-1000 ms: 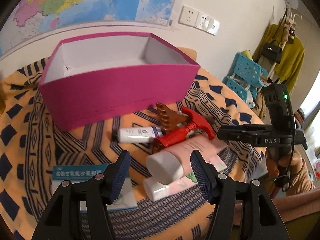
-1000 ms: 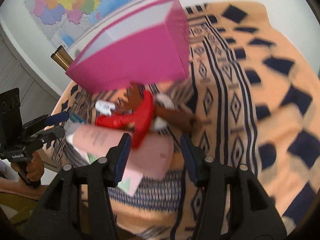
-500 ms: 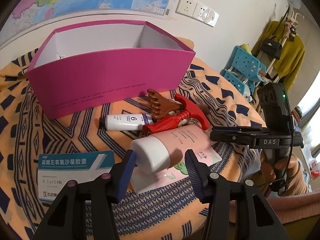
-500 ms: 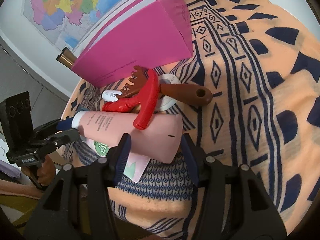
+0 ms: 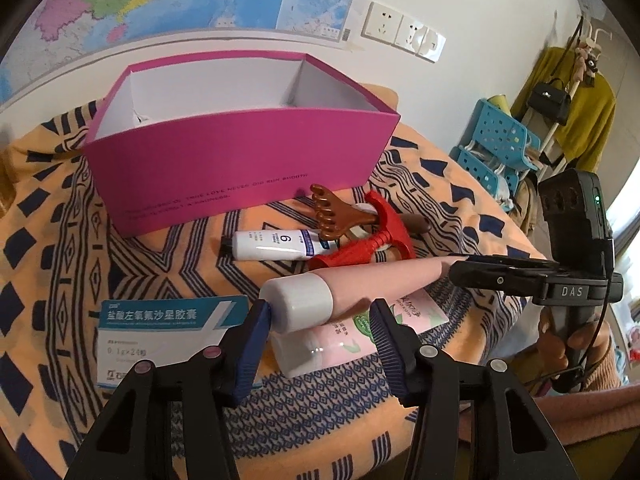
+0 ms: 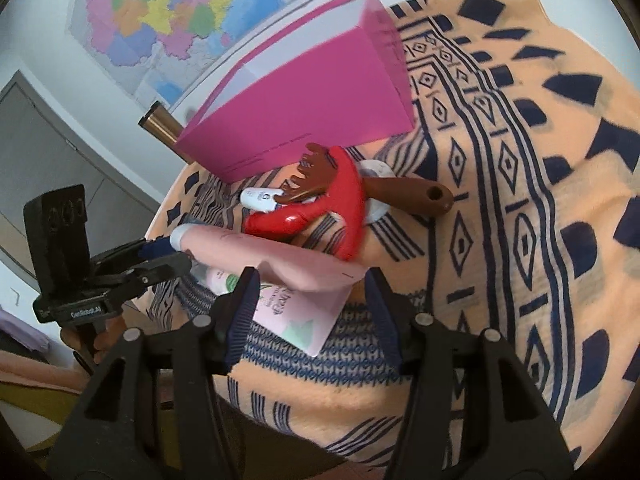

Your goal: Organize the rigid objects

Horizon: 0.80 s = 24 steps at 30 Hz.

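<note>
An open magenta box (image 5: pixel 240 164) stands at the back of the patterned cloth; it also shows in the right wrist view (image 6: pixel 312 116). A pink tube with a white cap (image 5: pixel 340 288) lies across a flatter pink tube (image 5: pixel 352 336). My left gripper (image 5: pixel 320 336) is open around the white cap end. My right gripper (image 6: pixel 308 300) is open around the tube's flat tail end (image 6: pixel 304 268). Behind lie a red T-handled tool (image 5: pixel 372 240), a brown wooden scratcher (image 5: pixel 336 212) and a small white tube (image 5: pixel 276 244).
A blue-and-white medicine carton (image 5: pixel 160 328) lies left of my left gripper. The round table's front edge (image 6: pixel 360 412) is close below both grippers. A wall map and sockets (image 5: pixel 404 36) are behind; blue shelves (image 5: pixel 500 144) stand to the right.
Both grippers have closed in on the pink tube from opposite ends: the left to the cap, the right to the tail. The tube's cap end now sits between the left fingers.
</note>
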Each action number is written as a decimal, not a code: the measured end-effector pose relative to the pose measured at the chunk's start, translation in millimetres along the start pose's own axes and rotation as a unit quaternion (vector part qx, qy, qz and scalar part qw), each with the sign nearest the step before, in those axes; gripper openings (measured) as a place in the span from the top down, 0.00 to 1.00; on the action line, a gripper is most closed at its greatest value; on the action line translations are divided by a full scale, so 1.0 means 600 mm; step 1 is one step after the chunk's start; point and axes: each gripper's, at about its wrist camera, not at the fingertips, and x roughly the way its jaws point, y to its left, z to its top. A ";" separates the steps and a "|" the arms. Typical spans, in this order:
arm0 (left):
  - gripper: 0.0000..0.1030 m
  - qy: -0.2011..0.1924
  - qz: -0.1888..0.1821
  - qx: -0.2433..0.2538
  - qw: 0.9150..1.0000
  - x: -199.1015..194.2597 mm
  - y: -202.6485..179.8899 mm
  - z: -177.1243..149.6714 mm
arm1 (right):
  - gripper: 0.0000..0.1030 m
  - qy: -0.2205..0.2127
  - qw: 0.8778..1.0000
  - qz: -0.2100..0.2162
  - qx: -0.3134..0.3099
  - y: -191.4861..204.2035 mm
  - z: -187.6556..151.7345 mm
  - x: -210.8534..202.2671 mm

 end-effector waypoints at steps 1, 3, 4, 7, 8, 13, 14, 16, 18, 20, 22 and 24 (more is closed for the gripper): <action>0.50 -0.002 0.000 -0.001 1.000 -0.003 0.001 -0.001 | 0.44 -0.002 1.000 -0.001 -0.003 0.005 0.000 -0.002; 0.50 -0.005 -0.004 -0.006 1.000 -0.011 0.004 -0.001 | 0.44 -0.007 1.000 0.004 -0.008 0.012 0.002 -0.008; 0.50 -0.009 -0.006 -0.008 1.000 -0.018 0.005 -0.001 | 0.44 -0.010 1.000 0.006 -0.010 0.016 0.003 -0.011; 0.50 -0.024 -0.002 -0.009 1.000 -0.034 0.007 0.005 | 0.44 -0.021 0.999 0.012 -0.022 0.029 0.010 -0.022; 0.50 -0.030 0.000 -0.008 1.000 -0.038 0.005 0.009 | 0.44 -0.025 0.999 0.013 -0.028 0.035 0.014 -0.026; 0.50 -0.067 0.008 -0.002 0.998 -0.064 0.004 0.044 | 0.44 -0.052 0.997 0.020 -0.058 0.062 0.048 -0.044; 0.50 -0.072 0.008 -0.001 0.997 -0.067 0.005 0.051 | 0.44 -0.061 0.996 0.021 -0.065 0.067 0.058 -0.049; 0.50 -0.084 0.008 0.003 0.996 -0.072 0.005 0.069 | 0.44 -0.074 0.994 0.019 -0.075 0.074 0.076 -0.054; 0.50 -0.095 0.019 0.008 0.995 -0.072 0.006 0.088 | 0.44 -0.086 0.992 0.008 -0.093 0.083 0.096 -0.058; 0.50 -0.105 0.032 0.013 0.994 -0.069 0.009 0.113 | 0.44 -0.096 0.990 0.006 -0.107 0.091 0.117 -0.059; 0.50 -0.114 0.039 0.013 0.993 -0.065 0.016 0.141 | 0.44 -0.107 0.987 -0.001 -0.119 0.096 0.142 -0.059; 0.50 -0.122 0.042 0.014 0.992 -0.062 0.024 0.162 | 0.44 -0.118 0.984 -0.006 -0.129 0.098 0.167 -0.058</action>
